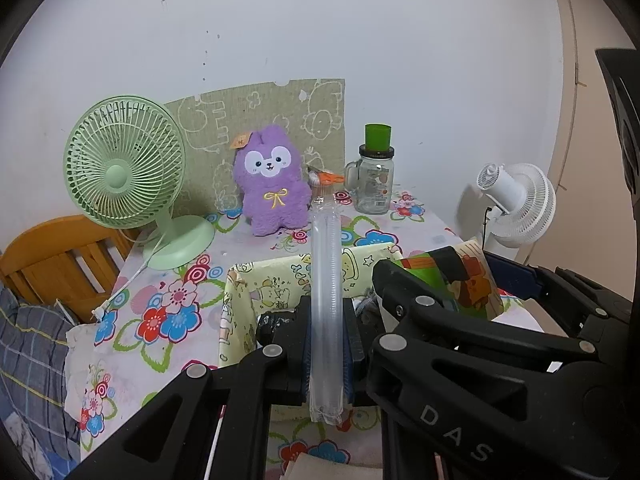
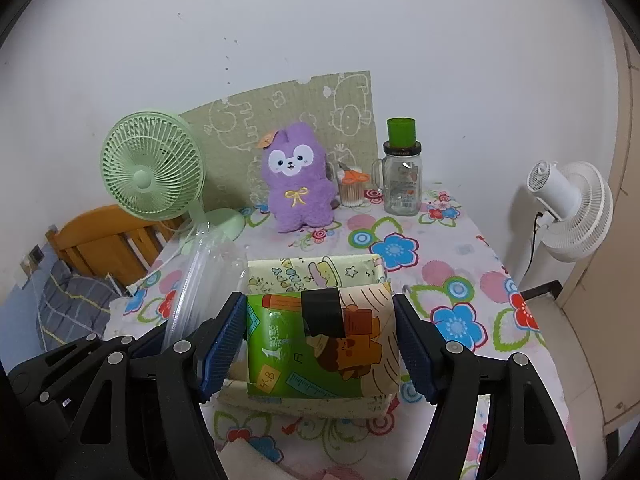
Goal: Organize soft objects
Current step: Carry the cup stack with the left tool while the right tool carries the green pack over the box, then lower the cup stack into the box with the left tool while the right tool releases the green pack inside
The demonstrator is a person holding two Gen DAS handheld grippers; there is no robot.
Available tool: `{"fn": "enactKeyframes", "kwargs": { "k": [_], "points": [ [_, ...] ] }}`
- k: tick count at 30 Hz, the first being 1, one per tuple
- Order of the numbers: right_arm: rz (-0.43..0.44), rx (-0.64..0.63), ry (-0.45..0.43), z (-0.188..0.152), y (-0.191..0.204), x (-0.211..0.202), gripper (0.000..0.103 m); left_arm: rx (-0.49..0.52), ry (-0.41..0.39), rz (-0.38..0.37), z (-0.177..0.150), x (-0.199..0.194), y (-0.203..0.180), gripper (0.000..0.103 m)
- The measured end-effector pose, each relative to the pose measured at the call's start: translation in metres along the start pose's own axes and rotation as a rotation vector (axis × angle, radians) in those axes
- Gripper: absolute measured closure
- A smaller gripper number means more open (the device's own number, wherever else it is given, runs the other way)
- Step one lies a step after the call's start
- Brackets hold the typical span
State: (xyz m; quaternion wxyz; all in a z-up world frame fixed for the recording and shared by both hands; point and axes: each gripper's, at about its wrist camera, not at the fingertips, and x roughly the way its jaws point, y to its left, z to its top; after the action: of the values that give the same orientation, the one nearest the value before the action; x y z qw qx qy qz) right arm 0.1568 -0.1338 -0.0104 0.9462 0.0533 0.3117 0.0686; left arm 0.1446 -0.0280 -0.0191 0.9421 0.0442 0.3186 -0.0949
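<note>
My left gripper [image 1: 328, 344] is shut on a clear plastic zip pouch [image 1: 326, 300], held edge-on above the yellow cartoon fabric box [image 1: 280, 280]. The pouch also shows in the right wrist view [image 2: 200, 284], left of the box. My right gripper [image 2: 320, 336] is open, its blue pads either side of a colourful cartoon-printed packet [image 2: 320, 344] with black tape, standing in the yellow box [image 2: 316, 272]. A purple plush toy [image 1: 274, 184] sits at the table's back; it also shows in the right wrist view [image 2: 300, 180].
A green desk fan [image 1: 128, 172] stands back left. A glass mug jar with a green cup on top [image 1: 376, 176] and a cotton-swab tub with orange scissors [image 2: 352, 188] stand back right. A white fan [image 2: 568, 208] stands off the table's right edge. A wooden bed frame [image 1: 52, 260] lies left.
</note>
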Motion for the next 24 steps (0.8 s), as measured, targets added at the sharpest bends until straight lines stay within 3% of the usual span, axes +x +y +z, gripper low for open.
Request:
{"fn": "enactKeyframes", "kwargs": {
  "k": [24],
  "points": [
    [-0.004, -0.015, 0.054, 0.014, 0.000, 0.055, 0.028, -0.019, 0.056, 0.004, 0.010, 0.052, 0.019, 0.092]
  ]
}}
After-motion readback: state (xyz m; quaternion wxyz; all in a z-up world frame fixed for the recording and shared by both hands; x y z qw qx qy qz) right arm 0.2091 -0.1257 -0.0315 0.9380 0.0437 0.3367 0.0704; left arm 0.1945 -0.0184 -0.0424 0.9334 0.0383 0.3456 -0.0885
